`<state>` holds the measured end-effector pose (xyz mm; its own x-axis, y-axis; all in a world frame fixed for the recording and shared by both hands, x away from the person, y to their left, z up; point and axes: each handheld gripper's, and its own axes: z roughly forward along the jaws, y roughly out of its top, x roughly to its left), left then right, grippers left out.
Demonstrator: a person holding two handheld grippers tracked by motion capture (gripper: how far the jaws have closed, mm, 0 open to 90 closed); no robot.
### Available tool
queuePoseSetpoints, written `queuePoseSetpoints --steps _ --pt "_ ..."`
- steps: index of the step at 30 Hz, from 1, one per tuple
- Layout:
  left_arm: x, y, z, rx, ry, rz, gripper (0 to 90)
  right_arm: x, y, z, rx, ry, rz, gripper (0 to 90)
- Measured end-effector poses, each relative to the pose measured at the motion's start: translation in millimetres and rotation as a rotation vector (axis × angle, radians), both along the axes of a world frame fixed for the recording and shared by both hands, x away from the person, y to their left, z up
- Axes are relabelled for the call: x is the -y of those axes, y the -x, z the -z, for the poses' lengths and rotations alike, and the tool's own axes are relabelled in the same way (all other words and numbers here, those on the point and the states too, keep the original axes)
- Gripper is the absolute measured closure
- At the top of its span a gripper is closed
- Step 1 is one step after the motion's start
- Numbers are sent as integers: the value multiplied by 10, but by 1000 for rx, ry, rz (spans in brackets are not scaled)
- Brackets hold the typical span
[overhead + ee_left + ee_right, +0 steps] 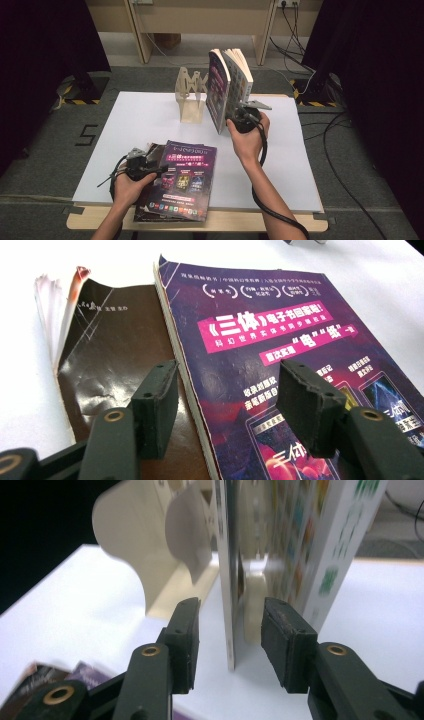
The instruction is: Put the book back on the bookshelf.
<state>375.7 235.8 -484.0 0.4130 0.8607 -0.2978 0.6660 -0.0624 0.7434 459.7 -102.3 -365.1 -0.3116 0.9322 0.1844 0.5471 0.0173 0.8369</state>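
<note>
Right tongs [239, 114] spread, straddling cover of upright purple book [218, 90] beside wooden rack [190, 95], pads not pressing. Left tongs [145, 159] released over purple book [182, 180] lying on table [130, 120].

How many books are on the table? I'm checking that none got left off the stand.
3: an upright purple-covered book by the wooden stand, and two flat near the front edge, a purple paperback atop a brown-covered book. More may be hidden beneath.

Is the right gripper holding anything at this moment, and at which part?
Nothing is gripped. The right gripper has its open jaws on either side of the upright book's lower edge, with gaps at both pads.
</note>
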Motion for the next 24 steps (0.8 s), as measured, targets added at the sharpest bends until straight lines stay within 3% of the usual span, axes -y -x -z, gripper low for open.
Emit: queuePoseSetpoints --steps 5,9,10,11,18,24 --pt "3 -5 23 -13 -3 -2 430 -8 40 201 -60 1 -24 595" --pt "-6 -8 43 -28 -5 -6 442 -60 65 428 -138 0 -55 595" --pt "-4 -8 48 -32 -2 -7 447 -91 64 543 -176 1 -74 594" --pt "-3 -7 50 -36 0 -7 447 -91 64 543 -176 1 -74 594" --pt "4 -3 56 -45 -6 9 484 -172 -9 841 -300 -12 -86 593" --pt "17 7 51 -51 -15 23 504 -225 -80 941 -340 -12 -99 590"
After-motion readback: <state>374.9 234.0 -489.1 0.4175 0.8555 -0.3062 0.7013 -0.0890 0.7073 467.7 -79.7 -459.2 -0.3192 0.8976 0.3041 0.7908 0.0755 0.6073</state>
